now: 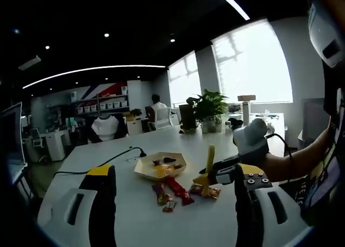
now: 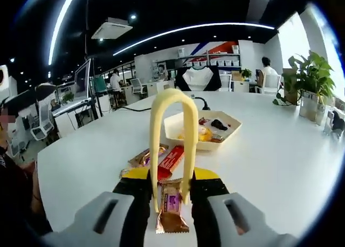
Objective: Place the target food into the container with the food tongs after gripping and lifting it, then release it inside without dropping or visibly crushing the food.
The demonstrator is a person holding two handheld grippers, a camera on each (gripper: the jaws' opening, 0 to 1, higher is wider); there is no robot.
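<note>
On white surface (image 1: pixel 302 134), shallow cream hexagonal tray (image 1: pixel 144 170) holds few small snacks. Loose wrapped candies lie just beside tray, red wrapped bar (image 2: pixel 171 159) among them. In right gripper view, right tongs (image 2: pixel 171 199) clamp yellow plastic food tongs (image 2: pixel 188 128), looped end pointing away; between the arms lies brown-purple wrapped candy (image 2: pixel 171 204), whether pinched cannot tell. Left tongs (image 1: pixel 175 196) spread wide, holding nothing, above surface.
</note>
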